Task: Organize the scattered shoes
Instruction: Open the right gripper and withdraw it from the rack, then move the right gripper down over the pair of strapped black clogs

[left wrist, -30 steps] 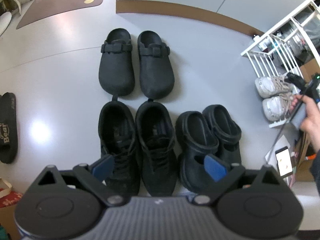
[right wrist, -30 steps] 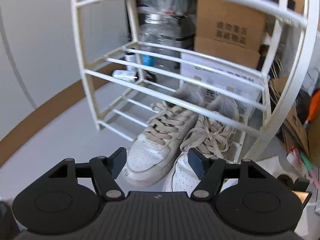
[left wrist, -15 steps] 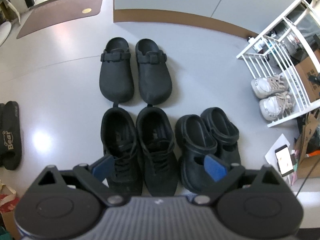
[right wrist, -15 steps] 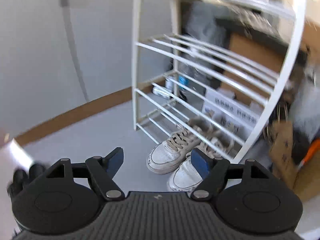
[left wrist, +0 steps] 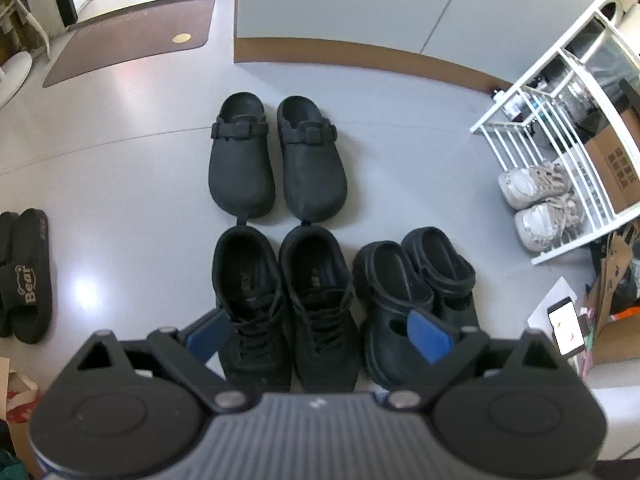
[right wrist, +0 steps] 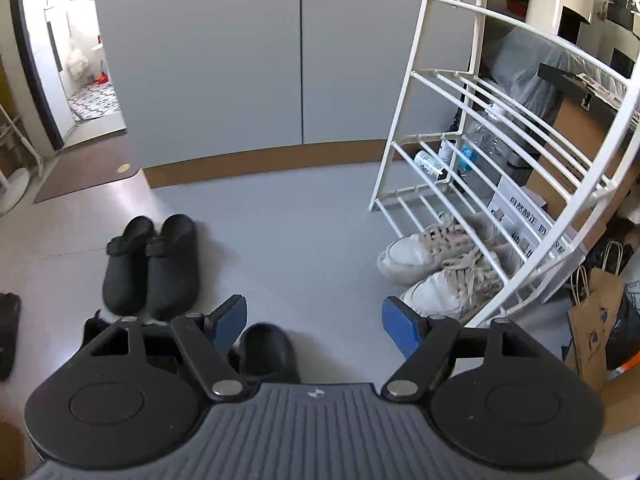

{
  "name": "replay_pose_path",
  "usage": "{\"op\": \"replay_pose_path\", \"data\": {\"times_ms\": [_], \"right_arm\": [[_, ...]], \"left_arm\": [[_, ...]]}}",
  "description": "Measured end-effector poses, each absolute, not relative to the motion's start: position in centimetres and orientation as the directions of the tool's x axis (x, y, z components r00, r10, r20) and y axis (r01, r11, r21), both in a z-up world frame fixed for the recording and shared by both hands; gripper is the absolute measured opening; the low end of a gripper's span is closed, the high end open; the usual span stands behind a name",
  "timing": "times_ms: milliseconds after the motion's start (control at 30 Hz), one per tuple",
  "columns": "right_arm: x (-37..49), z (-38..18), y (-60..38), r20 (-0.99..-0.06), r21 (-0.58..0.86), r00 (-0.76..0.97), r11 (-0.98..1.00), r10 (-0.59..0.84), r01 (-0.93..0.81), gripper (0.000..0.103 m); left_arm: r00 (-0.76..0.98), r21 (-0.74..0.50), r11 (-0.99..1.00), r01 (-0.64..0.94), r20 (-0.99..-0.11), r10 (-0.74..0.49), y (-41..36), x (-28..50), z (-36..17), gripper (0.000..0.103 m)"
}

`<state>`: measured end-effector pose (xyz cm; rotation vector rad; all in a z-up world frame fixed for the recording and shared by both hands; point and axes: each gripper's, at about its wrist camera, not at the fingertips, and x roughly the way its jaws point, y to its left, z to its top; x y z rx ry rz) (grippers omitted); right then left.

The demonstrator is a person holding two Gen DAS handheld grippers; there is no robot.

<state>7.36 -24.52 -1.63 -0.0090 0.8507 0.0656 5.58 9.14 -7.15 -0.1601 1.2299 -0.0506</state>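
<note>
In the left wrist view my left gripper [left wrist: 318, 336] is open and empty above a pair of black lace-up sneakers [left wrist: 288, 304]. Black strap clogs [left wrist: 276, 164] stand paired just beyond them, and chunky black clogs [left wrist: 416, 284] sit to the right. Two white sneakers [left wrist: 536, 200] rest on the bottom shelf of a white wire rack [left wrist: 560, 92]. My right gripper [right wrist: 315, 324] is open with nothing between its pads, held back over the floor. From it the white sneakers [right wrist: 432, 268] lie right of centre under the rack [right wrist: 472, 92], and the strap clogs [right wrist: 152, 264] to the left.
Black slides [left wrist: 24, 276] lie at the far left. A brown doormat [left wrist: 132, 36] lies before a doorway. A phone [left wrist: 566, 330] on paper, paper bags [right wrist: 596, 320] and cardboard boxes [left wrist: 616, 160] crowd the right side. Grey cabinet doors [right wrist: 240, 60] close the back.
My right gripper pulled back and up from the rack and swung left, so the white sneakers shrank and black shoes came into view. The hand left the left wrist view, which rose slightly.
</note>
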Motion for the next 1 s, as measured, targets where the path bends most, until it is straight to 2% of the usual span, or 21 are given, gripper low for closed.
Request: {"op": "replay_pose_path", "data": {"times_ms": [133, 200, 333, 667, 1000], "right_arm": [[5.0, -2.1, -22.8, -0.742, -0.061, 0.67, 0.995, 0.008, -0.079, 0.081], [3.9, -2.6, -21.7, -0.746, -0.092, 0.666, 0.99, 0.005, -0.11, 0.085], [2.7, -4.2, -20.1, -0.766, -0.102, 0.641, 0.979, 0.035, -0.176, 0.085], [2.1, -8.1, -19.6, -0.837, -0.002, 0.531, 0.971, 0.128, -0.239, 0.085], [1.7, -10.4, -19.4, -0.85, 0.079, 0.481, 0.954, 0.216, -0.288, 0.085]], "left_arm": [[0.332, -0.154, 0.987, -0.036, -0.934, -0.133, 9.1, 4.8, -7.0, 0.098], [0.336, -0.158, 0.987, -0.031, -0.932, -0.139, 9.2, 4.5, -6.9, 0.098], [0.344, -0.161, 0.987, -0.021, -0.928, -0.144, 9.0, 4.0, -6.3, 0.098], [0.338, -0.153, 0.988, -0.017, -0.931, -0.138, 7.9, 3.9, -6.2, 0.098], [0.289, -0.112, 0.994, 0.001, -0.951, -0.108, 7.1, 4.1, -8.2, 0.098]]}}
